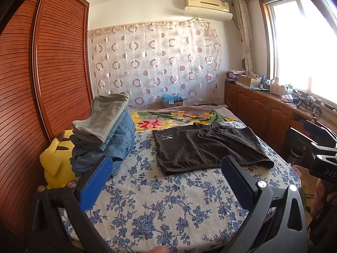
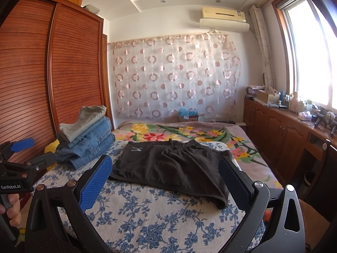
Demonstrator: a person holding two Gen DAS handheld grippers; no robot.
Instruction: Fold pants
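Dark brown shorts point(image 1: 208, 147) with a small white logo lie spread flat on the blue-flowered bed sheet point(image 1: 151, 202), also in the right wrist view point(image 2: 168, 166). My left gripper point(image 1: 166, 164) is open and empty, held above the sheet just short of the shorts' near edge. My right gripper point(image 2: 166, 164) is open and empty, hovering over the near edge of the shorts. The left gripper also shows at the left of the right wrist view point(image 2: 27, 151), and the right gripper's body shows at the right of the left wrist view point(image 1: 320, 147).
A stack of folded jeans and grey pants point(image 1: 105, 130) sits at the bed's left beside a yellow plush toy point(image 1: 56, 162). A louvred wooden wardrobe point(image 1: 42, 73) stands left. A floral blanket point(image 1: 179, 116) covers the far bed. Low cabinets point(image 1: 263, 109) with clutter line the right under the window.
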